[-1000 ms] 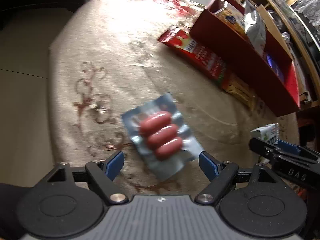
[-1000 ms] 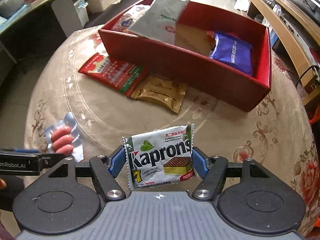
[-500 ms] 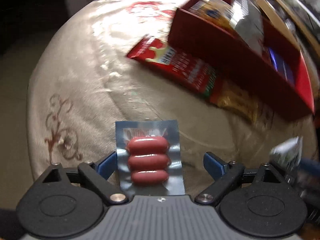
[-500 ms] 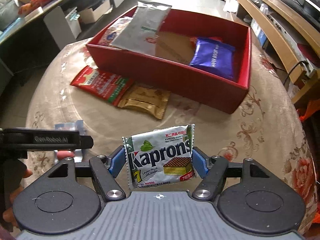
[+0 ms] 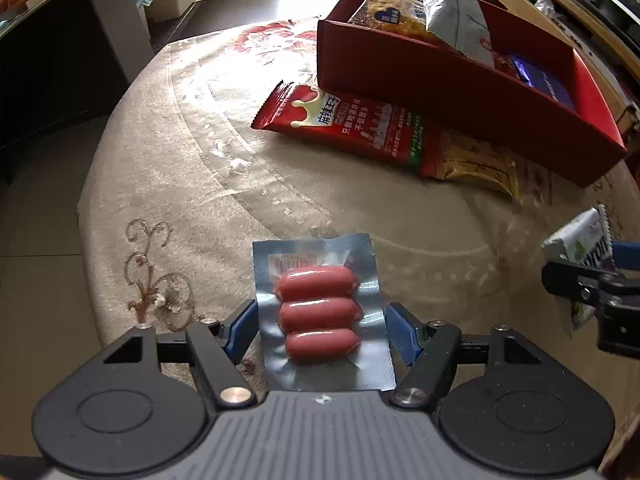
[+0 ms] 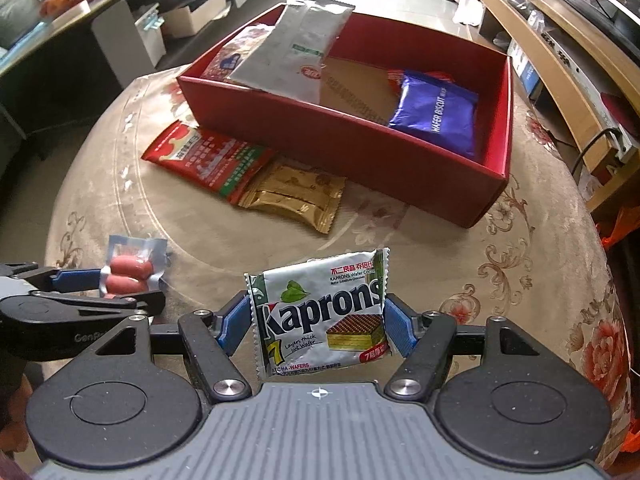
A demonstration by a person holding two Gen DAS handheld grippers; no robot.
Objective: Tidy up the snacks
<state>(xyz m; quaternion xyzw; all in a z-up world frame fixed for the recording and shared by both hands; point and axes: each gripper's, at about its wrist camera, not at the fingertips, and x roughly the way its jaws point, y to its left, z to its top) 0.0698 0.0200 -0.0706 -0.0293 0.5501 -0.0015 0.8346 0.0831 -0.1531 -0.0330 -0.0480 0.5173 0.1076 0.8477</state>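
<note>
One round counter (image 6: 520, 240) under a beige floral cloth. One red box (image 6: 360, 152), open-topped, at the far side, holding at least four items: one silver pouch (image 6: 308, 40) leaning on the near wall, one patterned packet (image 6: 232, 56) beneath it, one brown card sheet (image 6: 356, 92), one purple wafer biscuit pack (image 6: 440, 114). On the cloth just in front of the box: one red snack packet (image 6: 208, 158) and one gold packet (image 6: 296, 194), the red one's end overlapping the gold one's. One vacuum pack of three sausages (image 5: 320, 312) sits between the blue pads of the left tool (image 5: 320, 326), whose jaws have just been closing; both pads now touch the pack's edges, pinching it near the counter's near-left rim. One Kaprons wafer packet (image 6: 320, 312) stands upright, clamped by its sides in the right tool (image 6: 318, 326), above the cloth on the near side. The two tools hang side by side, apart. Nothing lies between either tool and the box except the red and gold packets. Around: wooden shelving (image 6: 560, 80) to the right, a dark bench (image 6: 60, 40) to the left.
</note>
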